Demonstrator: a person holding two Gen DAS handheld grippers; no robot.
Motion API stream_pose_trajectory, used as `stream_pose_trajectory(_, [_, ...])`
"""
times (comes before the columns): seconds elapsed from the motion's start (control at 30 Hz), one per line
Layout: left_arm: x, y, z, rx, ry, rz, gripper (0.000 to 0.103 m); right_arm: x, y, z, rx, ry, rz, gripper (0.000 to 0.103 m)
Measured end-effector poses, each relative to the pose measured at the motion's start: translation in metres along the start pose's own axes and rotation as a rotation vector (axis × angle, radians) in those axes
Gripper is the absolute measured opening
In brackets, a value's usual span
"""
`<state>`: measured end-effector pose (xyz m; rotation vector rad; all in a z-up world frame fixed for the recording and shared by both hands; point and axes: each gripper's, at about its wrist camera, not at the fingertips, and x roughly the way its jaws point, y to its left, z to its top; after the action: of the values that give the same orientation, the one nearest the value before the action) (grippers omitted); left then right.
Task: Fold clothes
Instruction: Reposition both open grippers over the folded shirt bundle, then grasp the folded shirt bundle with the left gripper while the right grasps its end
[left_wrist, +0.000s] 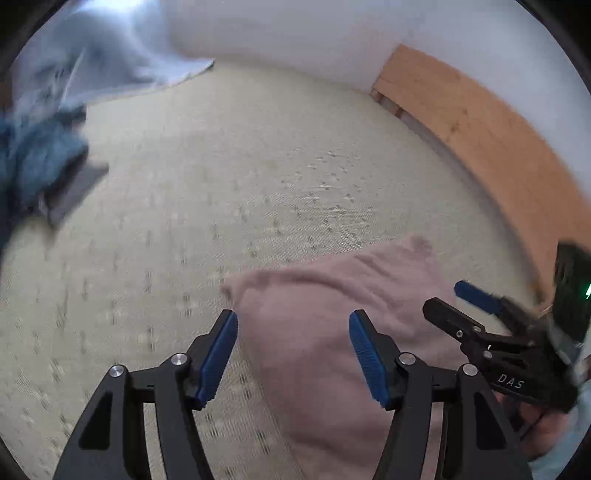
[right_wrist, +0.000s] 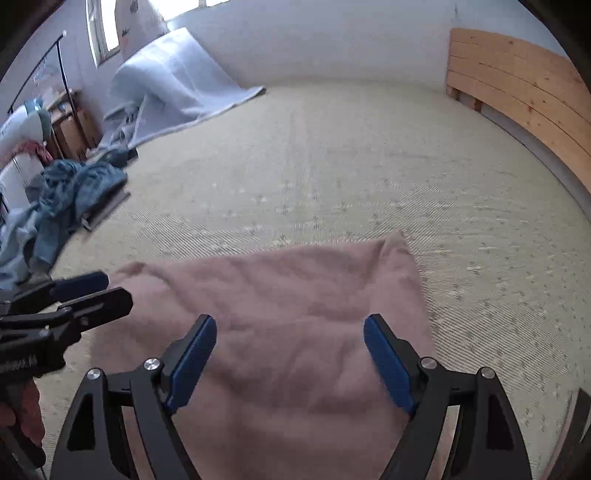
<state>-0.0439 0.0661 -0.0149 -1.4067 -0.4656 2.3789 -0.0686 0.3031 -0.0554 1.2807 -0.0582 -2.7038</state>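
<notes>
A folded pink cloth lies flat on the beige patterned mattress. My right gripper hovers over its middle, open, with nothing between the blue pads. In the left wrist view the same pink cloth lies under my left gripper, which is open and empty above the cloth's left part. The right gripper shows at the right edge of that view. The left gripper shows at the left edge of the right wrist view, held by a hand.
A heap of blue clothes lies at the mattress's left edge, also blurred as blue clothes. A pale blue blanket is draped at the back left. A wooden headboard runs along the right. Furniture stands beyond the left edge.
</notes>
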Motion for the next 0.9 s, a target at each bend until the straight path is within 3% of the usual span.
stream_pose_trajectory(0.17, [-0.008, 0.027, 0.000, -0.096, 0.057, -0.084, 0.067, -0.029, 0.007, 0.000, 0.054, -0.069, 0.038, 0.085])
stream_pose_trajectory(0.47, [0.017, 0.052, 0.004, -0.258, 0.125, -0.257, 0.067, -0.033, 0.024, -0.002, 0.025, -0.066, 0.138, 0.085])
stream_pose_trajectory(0.67, [0.038, 0.065, 0.014, -0.315, 0.145, -0.265, 0.067, -0.031, 0.002, 0.000, 0.137, -0.070, 0.221, 0.085])
stream_pose_trajectory(0.9, [0.054, 0.067, 0.026, -0.322, 0.151, -0.310, 0.067, -0.031, -0.005, 0.004, 0.175, -0.081, 0.240, 0.085])
